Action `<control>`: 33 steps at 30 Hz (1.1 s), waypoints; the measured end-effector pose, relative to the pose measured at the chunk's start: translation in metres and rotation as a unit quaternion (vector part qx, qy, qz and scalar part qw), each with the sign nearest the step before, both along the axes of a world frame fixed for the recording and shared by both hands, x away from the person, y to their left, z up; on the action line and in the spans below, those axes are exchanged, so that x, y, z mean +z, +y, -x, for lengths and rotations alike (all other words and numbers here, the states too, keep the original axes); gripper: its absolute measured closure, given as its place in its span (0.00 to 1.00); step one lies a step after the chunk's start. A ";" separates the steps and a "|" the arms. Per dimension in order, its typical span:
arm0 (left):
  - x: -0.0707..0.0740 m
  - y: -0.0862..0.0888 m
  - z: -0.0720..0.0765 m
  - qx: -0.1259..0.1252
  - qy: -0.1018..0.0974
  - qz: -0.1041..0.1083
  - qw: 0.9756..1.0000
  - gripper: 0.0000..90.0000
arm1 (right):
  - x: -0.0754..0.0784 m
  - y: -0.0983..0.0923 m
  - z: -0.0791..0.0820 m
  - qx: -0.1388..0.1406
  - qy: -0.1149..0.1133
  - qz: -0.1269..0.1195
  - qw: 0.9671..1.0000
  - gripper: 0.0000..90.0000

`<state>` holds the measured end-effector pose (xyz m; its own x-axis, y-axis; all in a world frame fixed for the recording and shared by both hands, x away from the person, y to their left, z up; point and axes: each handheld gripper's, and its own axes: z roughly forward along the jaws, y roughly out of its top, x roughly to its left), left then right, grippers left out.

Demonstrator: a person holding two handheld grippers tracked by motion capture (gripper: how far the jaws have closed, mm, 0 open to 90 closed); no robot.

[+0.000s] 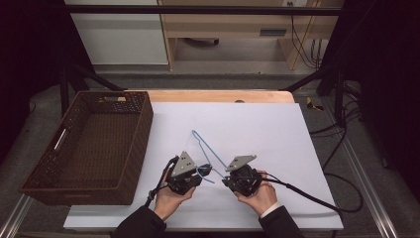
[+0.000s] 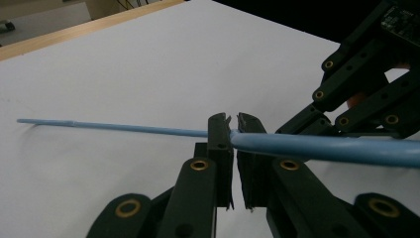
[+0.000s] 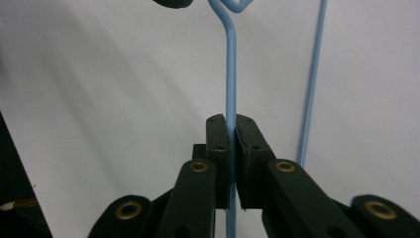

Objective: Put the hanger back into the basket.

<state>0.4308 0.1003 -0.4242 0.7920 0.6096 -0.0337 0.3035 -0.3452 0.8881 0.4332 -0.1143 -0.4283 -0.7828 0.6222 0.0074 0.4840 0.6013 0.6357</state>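
A: Cam list, pls. High view?
B: Fixed overhead, person's side, faces fwd and down. Takes in the whole white table (image 1: 257,124), wicker basket (image 1: 89,144) at left, floor and furniture beyond. Far off; detail small.
A: Left gripper view?
B: Rides on left gripper (image 2: 231,124), looks along its jaws, low over the tabletop, v. close. Right gripper (image 2: 366,79) looms at the frame's right.
A: Right gripper view?
B: On right gripper (image 3: 232,124), also v. close, looking down at the white surface; tilt hard to judge, prob. steep.
A: Overlap?
B: All three share the blue wire hanger (image 1: 208,148) and the table patch around it.
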 end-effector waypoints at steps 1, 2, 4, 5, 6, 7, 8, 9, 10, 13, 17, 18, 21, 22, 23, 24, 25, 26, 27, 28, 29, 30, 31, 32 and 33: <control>0.000 0.000 0.000 -0.001 0.000 0.000 1.000 0.94 | 0.000 0.000 0.001 -0.002 0.002 0.001 1.000 0.97; 0.000 0.000 0.000 -0.001 -0.001 -0.001 1.000 0.94 | 0.001 0.000 0.001 -0.001 0.003 0.002 1.000 0.97; 0.000 0.000 0.001 -0.001 -0.004 -0.001 1.000 0.94 | 0.001 0.000 0.001 0.000 0.004 0.005 1.000 0.97; 0.000 0.000 0.001 -0.002 -0.005 -0.001 1.000 0.94 | 0.001 -0.001 0.001 0.002 0.001 0.005 1.000 0.97; 0.000 0.000 0.001 -0.003 -0.006 -0.001 1.000 0.94 | 0.001 -0.001 0.000 0.004 -0.002 0.006 1.000 0.97; 0.001 0.000 0.002 -0.005 -0.009 -0.001 1.000 0.93 | 0.001 -0.001 0.000 0.006 -0.002 0.006 1.000 0.97; 0.001 0.000 0.002 -0.006 -0.010 0.001 1.000 0.91 | 0.002 -0.001 0.000 0.008 -0.005 0.005 1.000 0.97; 0.002 0.001 0.003 -0.007 -0.011 0.001 1.000 0.90 | 0.002 -0.002 0.000 0.007 -0.007 0.007 1.000 0.97; 0.003 0.003 0.004 -0.007 -0.013 0.001 1.000 0.87 | 0.003 -0.003 0.000 0.010 -0.008 0.009 1.000 0.98; 0.007 0.009 0.005 -0.006 -0.020 0.000 1.000 0.78 | 0.007 -0.007 0.000 0.010 -0.009 0.008 1.000 0.98; 0.014 0.017 0.004 0.004 -0.031 -0.010 0.999 0.62 | 0.020 -0.017 -0.003 0.027 -0.017 -0.001 0.999 0.98; 0.016 0.019 0.004 0.004 -0.034 -0.014 0.999 0.57 | 0.022 -0.019 -0.004 0.030 -0.017 -0.003 0.999 0.98; 0.022 0.027 0.003 0.008 -0.040 -0.020 0.999 0.45 | 0.032 -0.027 -0.006 0.045 -0.016 -0.017 0.999 0.98; 0.024 0.029 0.002 0.008 -0.042 -0.022 0.999 0.41 | 0.035 -0.030 -0.006 0.049 -0.015 -0.022 0.998 0.98; 0.025 0.032 0.003 0.007 -0.045 -0.028 0.999 0.36 | 0.037 -0.032 -0.007 0.053 -0.017 -0.026 0.998 0.98; 0.027 0.034 0.004 0.009 -0.052 -0.036 0.998 0.33 | 0.040 -0.034 -0.008 0.057 -0.015 -0.033 0.998 0.98; 0.029 0.036 0.004 0.008 -0.059 -0.045 0.997 0.32 | 0.042 -0.037 -0.009 0.065 -0.017 -0.034 0.997 0.98; 0.030 0.037 0.005 0.004 -0.059 -0.054 0.997 0.29 | 0.044 -0.039 -0.009 0.070 -0.015 -0.040 0.997 0.98; 0.032 0.038 0.005 0.001 -0.057 -0.063 0.996 0.26 | 0.046 -0.040 -0.009 0.071 -0.012 -0.044 0.996 0.98; 0.033 0.039 0.006 0.000 -0.063 -0.071 0.995 0.24 | 0.048 -0.042 -0.009 0.075 -0.008 -0.050 0.996 0.98; 0.035 0.039 0.006 -0.003 -0.067 -0.077 0.995 0.23 | 0.050 -0.043 -0.009 0.080 -0.006 -0.051 0.995 0.98; 0.035 0.039 0.006 -0.003 -0.067 -0.077 0.995 0.22 | 0.051 -0.044 -0.009 0.085 -0.006 -0.055 0.995 0.98; 0.038 0.038 0.007 -0.008 -0.073 -0.089 0.993 0.20 | 0.053 -0.045 -0.008 0.087 -0.003 -0.057 0.995 0.98; 0.039 0.038 0.007 -0.013 -0.074 -0.092 0.993 0.19 | 0.054 -0.046 -0.008 0.093 -0.002 -0.057 0.994 0.98; 0.041 0.037 0.007 -0.018 -0.075 -0.095 0.993 0.18 | 0.055 -0.047 -0.007 0.096 0.000 -0.057 0.994 0.98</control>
